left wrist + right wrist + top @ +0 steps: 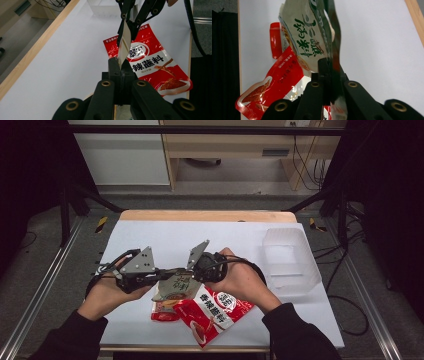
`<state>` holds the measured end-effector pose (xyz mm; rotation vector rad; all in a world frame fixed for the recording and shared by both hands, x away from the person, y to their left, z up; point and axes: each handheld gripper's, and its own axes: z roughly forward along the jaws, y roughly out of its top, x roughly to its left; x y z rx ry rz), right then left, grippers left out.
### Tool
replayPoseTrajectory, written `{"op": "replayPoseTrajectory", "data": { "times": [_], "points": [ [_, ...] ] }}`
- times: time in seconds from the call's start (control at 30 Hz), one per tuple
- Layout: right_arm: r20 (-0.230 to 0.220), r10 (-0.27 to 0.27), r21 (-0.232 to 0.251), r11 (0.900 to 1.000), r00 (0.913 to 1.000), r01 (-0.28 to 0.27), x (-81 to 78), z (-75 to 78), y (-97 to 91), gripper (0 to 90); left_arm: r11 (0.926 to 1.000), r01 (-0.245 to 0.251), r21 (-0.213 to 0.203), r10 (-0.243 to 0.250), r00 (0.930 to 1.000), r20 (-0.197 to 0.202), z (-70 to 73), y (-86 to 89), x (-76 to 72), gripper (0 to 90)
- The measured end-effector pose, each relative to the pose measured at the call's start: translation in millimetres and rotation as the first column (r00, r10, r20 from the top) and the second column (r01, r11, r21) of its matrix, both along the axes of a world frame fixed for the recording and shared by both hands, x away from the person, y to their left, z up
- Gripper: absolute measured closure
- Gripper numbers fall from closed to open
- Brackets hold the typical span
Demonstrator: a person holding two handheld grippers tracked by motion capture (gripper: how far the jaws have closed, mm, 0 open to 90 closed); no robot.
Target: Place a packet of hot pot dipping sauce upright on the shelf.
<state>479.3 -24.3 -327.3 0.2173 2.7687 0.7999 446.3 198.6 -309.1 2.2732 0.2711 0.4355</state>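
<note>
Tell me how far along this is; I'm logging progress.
Done: both tools, left and right, are shut on the beige packet, held above the table. Still lying on the sheet: two red packets. The clear bin looks empty.

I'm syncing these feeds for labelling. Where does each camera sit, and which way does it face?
High view: above the table's near side, looking forward and down; forearms, hands, both tongs.
Left gripper view: on the left tongs, looking along their black jaws at the pale packet and right tongs.
Right gripper view: on the right tongs, looking along that packet.
Shared: all show the red packet.
</note>
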Motion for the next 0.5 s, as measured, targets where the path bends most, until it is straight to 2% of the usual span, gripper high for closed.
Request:
{"op": "replayPoseTrajectory", "data": {
  "times": [0.07, 0.1, 0.13, 0.17, 0.2, 0.23, 0.27, 0.33, 0.37, 0.4, 0.5],
  "points": [
    [0.006, -0.001, -0.001, 1.0, 1.0, 0.001, -0.4, 0.6, 0.2, 90.0, 1.0, -0.001, -0.005, 0.001, 1.0, -0.003, -1.8, 1.6, 0.6, 89.9],
    [0.019, -0.002, -0.009, 1.0, 0.9998, 0.002, -0.9, 1.9, 0.5, 90.0, 1.0, 0.0, -0.008, 0.0, 1.0, -0.006, -3.0, 2.8, 1.1, 86.6],
    [0.028, -0.004, -0.019, 0.9998, 0.9996, 0.004, -1.1, 4.2, 0.5, 90.0, 0.9985, -0.026, -0.049, 0.026, 0.9996, 0.009, -5.6, 6.4, 1.2, 74.7],
    [0.033, -0.006, -0.029, 0.9996, 0.9994, 0.007, -0.9, 5.2, 0.4, 90.0, 0.9985, -0.026, -0.049, 0.026, 0.9996, 0.009, -5.6, 6.4, 1.2, 70.0],
    [0.039, -0.008, -0.048, 0.9988, 0.9992, 0.01, -0.3, 6.1, 0.0, 90.0, 0.9963, -0.036, -0.077, 0.037, 0.9992, 0.012, -7.2, 10.3, 0.3, 65.0],
    [0.039, -0.008, -0.048, 0.9988, 0.9992, 0.01, -0.3, 6.1, 0.0, 90.0, 0.9963, -0.036, -0.077, 0.037, 0.9992, 0.012, -7.2, 10.3, 0.3, 60.7],
    [0.049, -0.022, -0.072, 0.9971, 0.9985, 0.025, 1.6, 7.1, -1.6, 90.0, 0.9951, -0.038, -0.092, 0.04, 0.999, 0.02, -10.6, 14.6, -2.0, 52.0],
    [0.058, -0.036, -0.082, 0.9958, 0.9977, 0.04, 4.1, 9.6, -5.1, 90.0, 0.9951, -0.053, -0.083, 0.056, 0.9979, 0.032, -15.6, 19.0, -5.0, 40.6],
    [0.06, -0.044, -0.084, 0.9953, 0.9972, 0.049, 5.2, 11.7, -7.5, 90.0, 0.9951, -0.053, -0.083, 0.056, 0.9979, 0.032, -15.6, 19.0, -5.0, 37.4],
    [0.065, -0.055, -0.083, 0.9947, 0.9964, 0.061, 6.1, 14.1, -10.0, 90.0, 0.9922, -0.081, -0.095, 0.084, 0.996, 0.03, -23.2, 25.2, -7.5, 34.0],
    [0.07, -0.072, -0.08, 0.9938, 0.9949, 0.078, 7.9, 20.3, -15.9, 90.0, 0.9892, -0.106, -0.102, 0.108, 0.9939, 0.019, -31.2, 31.6, -9.4, 27.6]
  ]
}}
